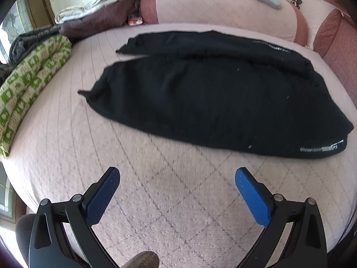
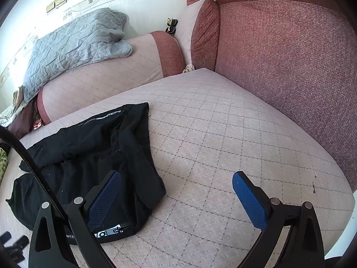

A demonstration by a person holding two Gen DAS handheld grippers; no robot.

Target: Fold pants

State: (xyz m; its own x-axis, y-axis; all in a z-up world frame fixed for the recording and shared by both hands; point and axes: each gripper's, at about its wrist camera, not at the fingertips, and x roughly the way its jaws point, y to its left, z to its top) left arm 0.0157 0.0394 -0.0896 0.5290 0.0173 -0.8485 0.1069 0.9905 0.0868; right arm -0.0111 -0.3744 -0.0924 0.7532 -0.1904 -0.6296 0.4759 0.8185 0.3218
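Black pants [image 1: 205,96] lie spread flat across the pink quilted seat cushion [image 1: 156,201], legs toward the left and waistband with white lettering at the right. My left gripper [image 1: 177,174] hovers open over bare cushion, short of the pants' near edge, with nothing between its blue pads. In the right wrist view the pants [image 2: 89,156] show their waistband end. My right gripper [image 2: 176,178] stands open there, its left finger over the waistband corner and its right finger over bare cushion [image 2: 223,134]. Neither gripper presses on the cloth.
A green-and-white patterned cushion [image 1: 26,82] lies along the left edge of the seat. A grey quilted blanket [image 2: 73,44] drapes over the pink backrest [image 1: 223,11]. A dark red armrest cushion [image 2: 279,55] rises at the right. A black cable [image 2: 33,167] crosses the right wrist view.
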